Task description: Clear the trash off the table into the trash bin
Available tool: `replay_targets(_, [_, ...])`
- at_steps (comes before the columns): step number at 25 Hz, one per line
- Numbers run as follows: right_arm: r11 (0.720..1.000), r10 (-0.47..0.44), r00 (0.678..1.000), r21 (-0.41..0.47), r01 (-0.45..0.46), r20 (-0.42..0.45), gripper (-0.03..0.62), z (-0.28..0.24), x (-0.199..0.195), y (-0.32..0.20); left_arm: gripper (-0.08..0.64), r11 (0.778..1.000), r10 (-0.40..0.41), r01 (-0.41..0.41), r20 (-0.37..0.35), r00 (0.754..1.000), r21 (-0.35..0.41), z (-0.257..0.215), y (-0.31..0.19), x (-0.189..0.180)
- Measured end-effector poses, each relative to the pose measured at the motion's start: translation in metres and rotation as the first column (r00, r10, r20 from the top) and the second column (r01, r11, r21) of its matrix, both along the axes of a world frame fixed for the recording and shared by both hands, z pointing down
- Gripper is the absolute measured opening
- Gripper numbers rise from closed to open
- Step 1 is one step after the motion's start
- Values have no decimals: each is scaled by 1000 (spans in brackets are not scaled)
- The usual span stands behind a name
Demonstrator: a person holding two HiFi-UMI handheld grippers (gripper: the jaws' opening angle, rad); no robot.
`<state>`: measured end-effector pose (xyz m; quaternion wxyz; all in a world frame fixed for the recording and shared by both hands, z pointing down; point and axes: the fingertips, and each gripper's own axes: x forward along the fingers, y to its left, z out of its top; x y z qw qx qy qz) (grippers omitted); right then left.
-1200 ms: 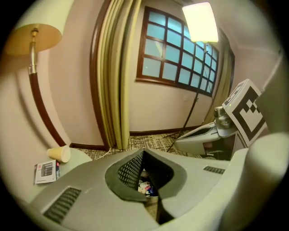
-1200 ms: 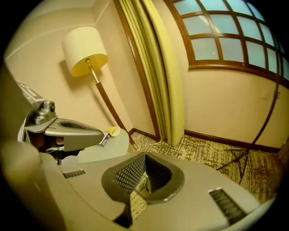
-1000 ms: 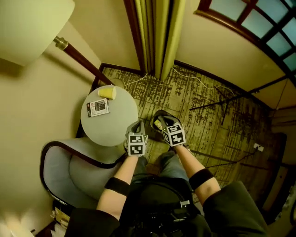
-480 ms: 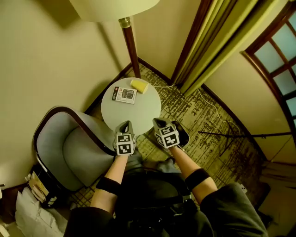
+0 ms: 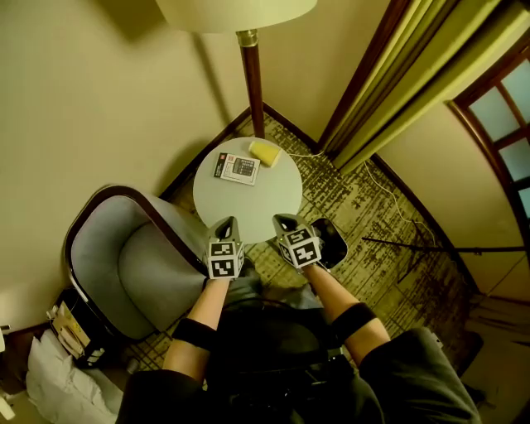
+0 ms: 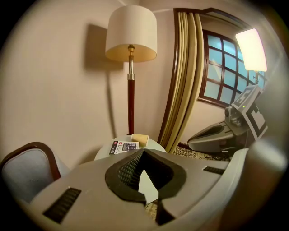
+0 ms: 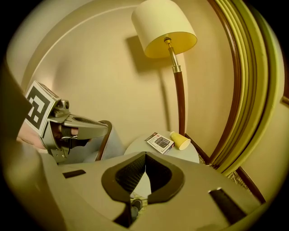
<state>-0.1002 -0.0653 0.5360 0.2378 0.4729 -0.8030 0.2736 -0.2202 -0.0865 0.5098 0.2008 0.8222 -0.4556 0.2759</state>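
- Holding left gripper fully closed, tips meeting, nothing pinched between the jaws; hovering at the near edge of the round table, centre of the head view.
- Holding right gripper closed too, gripping nothing; sitting just right of the left one, apart from it, by the table's lower right edge.
- Pointing both grippers forward and down toward the tabletop, touching nothing on it.
- Lying on its side at the table's far edge, upper centre of the head view: yellow paper cup, well apart from both grippers.
- Resting flat just left of the cup: small printed box with a calculator picture; contact with the cup not clear.
- Standing right behind the table: floor lamp pole, cream shade cutting the top edge of the frame.
- Sitting left of the table, close against it: grey armchair with a dark wood rim.
- Hanging at upper right: yellow-green curtains, window at far right.
- Lying on the patterned carpet just right of the right gripper: dark rounded object, too dark for telling what it is.
- Showing at lower left corner: white bags beside the armchair.
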Motion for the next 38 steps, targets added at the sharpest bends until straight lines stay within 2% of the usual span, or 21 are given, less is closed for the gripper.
replay_targets(3, [1000, 9, 1000, -7, -9, -3, 0, 3, -4, -1, 0, 1000, 7, -8, -28, 1000, -15, -8, 0, 0])
replay_targets(11, [999, 49, 998, -12, -49, -27, 0, 6, -10, -19, 0, 998, 57, -58, -20, 998, -5, 2, -19, -11])
replay_targets(13, [999, 42, 997, -1, -42, -67, 28, 6, -11, -29, 0, 997, 79, -79, -29, 996, -1, -1, -26, -13])
replay_targets(19, [999, -37, 977, -9, 35, -209, 38, 12, -10, -70, 0, 992, 128, -127, -52, 990, 20, -6, -54, -7])
replay_targets(22, [993, -113, 958, -50, 103, -265, 99, 26, -7, -89, 0, 993, 118, -117, -64, 991, 17, -2, -63, -3])
replay_targets(25, [981, -192, 936, -87, 174, -296, 229, 43, -4, -115, 0, 996, 92, -92, -73, 993, 4, 4, -76, 1])
replay_targets(29, [959, -281, 903, -132, 251, -325, 330, 69, 5, -150, 0, 999, 35, -39, -97, 995, -33, 11, -89, 12])
replay_targets(33, [951, -307, 885, -143, 274, -350, 416, 95, 20, -190, 0, 999, -15, 11, -93, 996, -49, 34, -104, 22])
replay_targets(38, [935, -350, 866, -191, 299, -356, 465, 144, 31, -230, 0, 995, -77, 70, -102, 992, -73, 70, -132, 32])
